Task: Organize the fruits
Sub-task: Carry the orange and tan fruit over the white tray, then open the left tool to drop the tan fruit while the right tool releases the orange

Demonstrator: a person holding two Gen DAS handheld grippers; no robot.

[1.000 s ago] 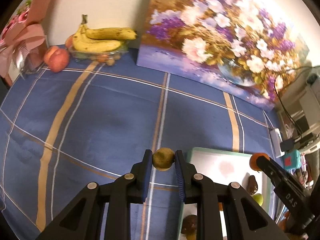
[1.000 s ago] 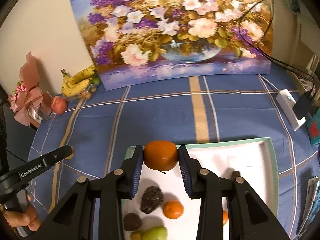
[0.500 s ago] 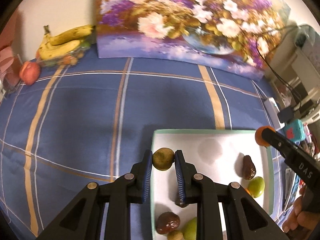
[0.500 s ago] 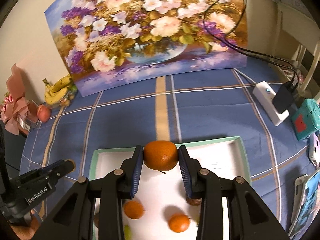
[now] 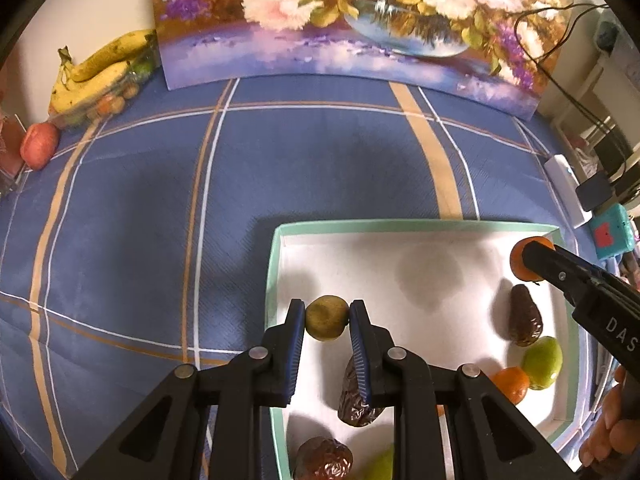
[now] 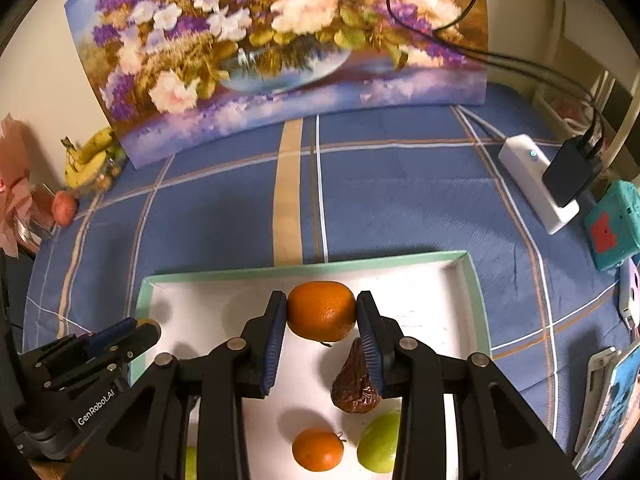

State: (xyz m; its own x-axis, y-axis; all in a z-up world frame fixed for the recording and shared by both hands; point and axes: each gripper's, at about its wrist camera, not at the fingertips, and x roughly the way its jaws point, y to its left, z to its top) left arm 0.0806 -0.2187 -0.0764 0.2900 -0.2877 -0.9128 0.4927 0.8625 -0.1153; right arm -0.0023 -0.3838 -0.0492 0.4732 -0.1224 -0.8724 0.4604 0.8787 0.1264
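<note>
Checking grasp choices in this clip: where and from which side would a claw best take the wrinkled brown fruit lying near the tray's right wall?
Probably across the fat lower half of the brown fruit, from above. It lies flat, tapering toward the tray's far rim, and its narrow tip would slip. The green fruit crowds its near end and the tray wall its right, so pads should straddle its sides.

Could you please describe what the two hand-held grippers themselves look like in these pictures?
Both look alike. The left hand-held gripper and the right hand-held gripper have matte black angular bodies with triangular cut-outs, silver round pivot pins and two fingers lined with ribbed blue pads. White lettering marks their sides, "GenRobot.AI" on the left one. No cables or sleeves show.
</note>
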